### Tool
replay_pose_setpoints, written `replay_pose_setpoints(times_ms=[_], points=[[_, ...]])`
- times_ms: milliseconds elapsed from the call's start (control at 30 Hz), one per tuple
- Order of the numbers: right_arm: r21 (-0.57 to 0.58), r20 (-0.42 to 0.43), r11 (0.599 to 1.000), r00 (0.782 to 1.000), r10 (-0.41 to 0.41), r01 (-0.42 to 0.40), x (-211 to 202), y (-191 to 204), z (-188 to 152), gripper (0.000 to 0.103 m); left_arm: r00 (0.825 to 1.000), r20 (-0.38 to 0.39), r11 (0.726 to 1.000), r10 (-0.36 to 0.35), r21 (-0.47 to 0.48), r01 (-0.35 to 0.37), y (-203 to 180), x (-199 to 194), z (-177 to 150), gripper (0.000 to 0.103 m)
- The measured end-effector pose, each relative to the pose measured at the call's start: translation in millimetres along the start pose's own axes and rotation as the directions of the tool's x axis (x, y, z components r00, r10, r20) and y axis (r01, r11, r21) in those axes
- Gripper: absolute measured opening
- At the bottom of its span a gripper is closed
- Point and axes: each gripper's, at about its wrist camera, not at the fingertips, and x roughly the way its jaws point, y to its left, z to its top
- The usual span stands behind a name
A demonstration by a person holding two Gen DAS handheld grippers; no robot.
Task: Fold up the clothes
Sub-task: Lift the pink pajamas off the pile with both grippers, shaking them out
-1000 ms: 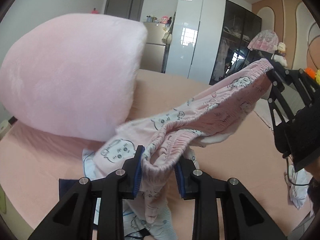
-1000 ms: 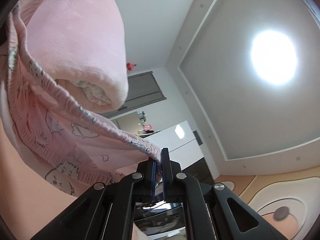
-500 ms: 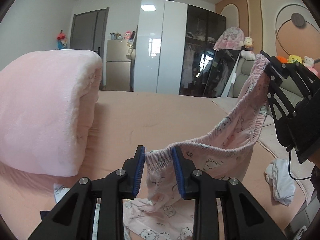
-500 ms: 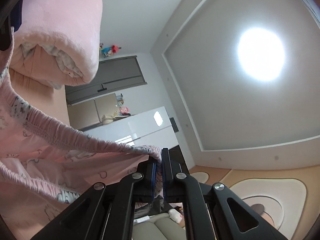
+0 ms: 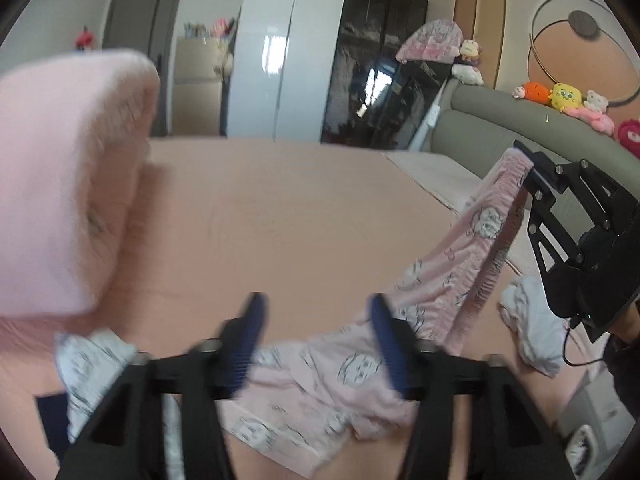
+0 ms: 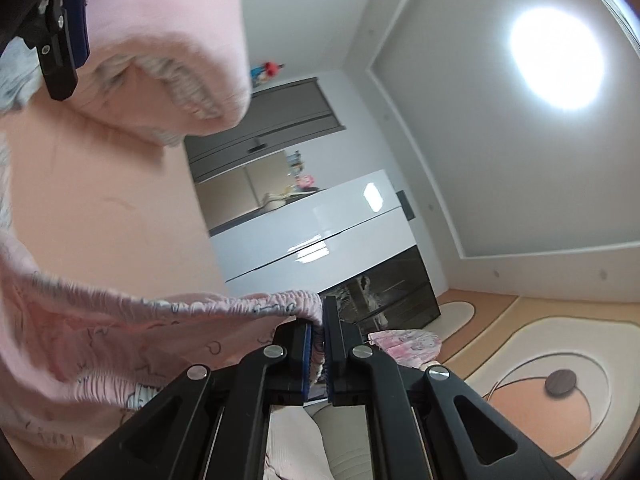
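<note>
Released since a second ago: left gripper (image 5: 316, 336) no longer pinches the waistband; its jaws are opening, nothing pressed between the pads. Pink printed shorts (image 5: 448, 280) now droop from the right gripper (image 6: 318, 344), which stays clamped on the elastic waistband. Long axis runs diagonally, high at the right, sagging down-left onto the peach bed (image 5: 280, 208). Folded pink blanket (image 5: 60, 184) sits left.

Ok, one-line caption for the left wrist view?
Left gripper opening above pink cartoon-print pyjama shorts; right gripper pinches their waistband.
</note>
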Motion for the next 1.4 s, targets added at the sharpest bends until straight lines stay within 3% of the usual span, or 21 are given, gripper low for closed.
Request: replay_pose_setpoints(times_ms=[33,167,300,533,733,967,1100,1233,1400], points=[[-0.016,0.002,1.0,1.0,0.002,-0.002,-2.6,3.7,-3.2,0.003,0.999,-0.028,1.0,-0.022,-0.017,0.021,2.0,5.5,-5.6,0.086],[-0.036,-0.004,0.999,1.0,0.024,-0.024,-10.4,8.1,-10.4,0.003,0.997,-0.067,0.998,-0.048,-0.043,0.045,2.1,12.2,-36.9,0.086],[0.006,-0.024,0.999,0.999,0.049,-0.049,-19.7,-1.9,-15.8,0.003,0.995,-0.095,1.0,0.013,0.0,-0.013,-17.9,19.9,-59.7,0.086],[0.076,-0.012,0.995,0.998,0.059,-0.058,-34.4,-20.8,-16.6,0.003,0.994,-0.104,0.999,-0.038,-0.013,0.037,-54.2,34.0,-81.1,0.086],[0.085,0.004,0.995,0.998,0.055,-0.055,-47.7,-30.0,-17.6,0.003,0.987,-0.152,0.996,-0.055,0.066,0.066,-90.2,48.7,-107.5,0.086],[0.136,0.016,0.99,0.999,0.041,-0.043,-59.8,-49.7,-13.2,0.003,0.991,-0.13,0.99,-0.031,0.13,0.048,-115.9,56.9,-128.5,0.086],[0.158,0.034,0.987,0.999,0.021,-0.026,-73.8,-62.8,-9.5,0.003,0.998,-0.049,0.967,0.045,0.254,-0.031,-136.0,54.2,-130.9,0.086],[0.175,0.054,0.984,0.999,0.01,-0.019,-86.6,-75.6,-3.1,0.003,0.991,0.021,0.93,0.133,0.344,-0.132,-146.4,56.6,-127.6,0.086],[0.185,0.08,0.983,0.997,-0.018,0.003,-101.8,-88.5,5.0,0.003,0.986,0.031,0.926,0.166,0.339,-0.167,-139.7,57.2,-121.0,0.081]])
